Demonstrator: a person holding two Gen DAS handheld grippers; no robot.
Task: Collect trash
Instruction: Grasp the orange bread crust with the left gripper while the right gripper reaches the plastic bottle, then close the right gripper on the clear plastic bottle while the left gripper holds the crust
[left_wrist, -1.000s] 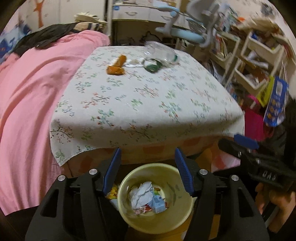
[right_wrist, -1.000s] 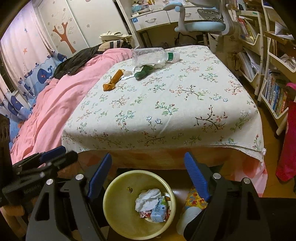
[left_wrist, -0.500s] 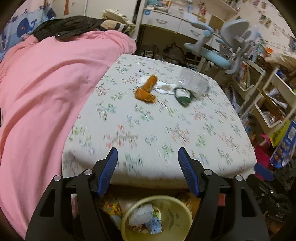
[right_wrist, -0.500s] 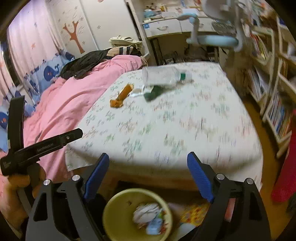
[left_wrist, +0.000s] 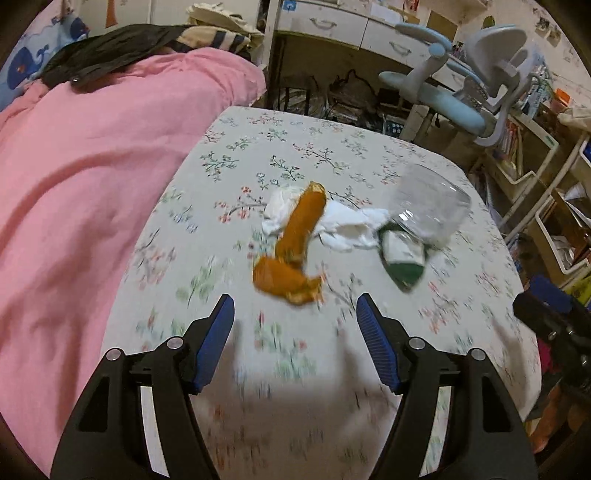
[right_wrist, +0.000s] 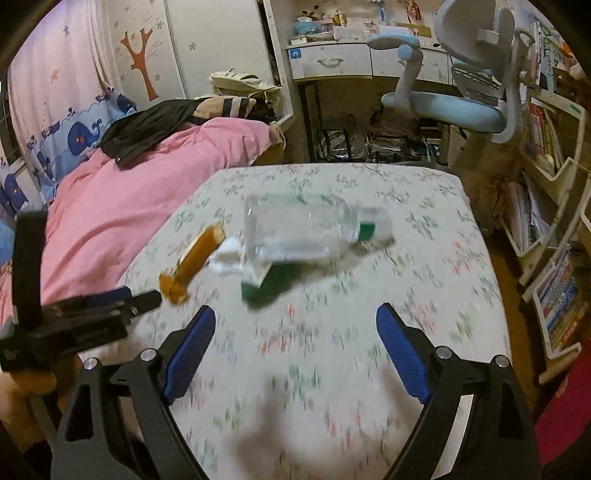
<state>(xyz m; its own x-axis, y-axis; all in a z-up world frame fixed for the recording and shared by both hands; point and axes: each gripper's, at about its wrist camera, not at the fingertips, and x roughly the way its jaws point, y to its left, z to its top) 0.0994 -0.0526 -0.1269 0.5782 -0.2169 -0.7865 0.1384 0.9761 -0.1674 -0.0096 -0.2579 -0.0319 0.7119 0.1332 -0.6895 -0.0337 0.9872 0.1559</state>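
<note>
On the floral-cloth table (left_wrist: 258, 155) lies a small heap of trash: an orange wrapper (left_wrist: 295, 243) across a crumpled white tissue (left_wrist: 343, 225), a dark green packet (left_wrist: 402, 258), and a clear plastic bottle (left_wrist: 428, 206) on its side. My left gripper (left_wrist: 294, 306) hovers open just short of the orange wrapper, with nothing between its blue pads. In the right wrist view the bottle (right_wrist: 306, 229), green packet (right_wrist: 273, 284), tissue (right_wrist: 225, 258) and orange wrapper (right_wrist: 195, 258) lie ahead of my right gripper (right_wrist: 295, 314). It is wide open and holds nothing.
Pink bedding (left_wrist: 92, 184) presses against the table's left side. A blue desk chair (left_wrist: 461, 99) and a desk stand behind the table, and bookshelves (right_wrist: 554, 221) run along the right. The left gripper (right_wrist: 136, 297) shows at the left of the right wrist view.
Both grippers have swung up and forward from above the yellow bin at the table's near edge to over the tabletop. The bin has dropped out of view. The trash now looks much closer.
</note>
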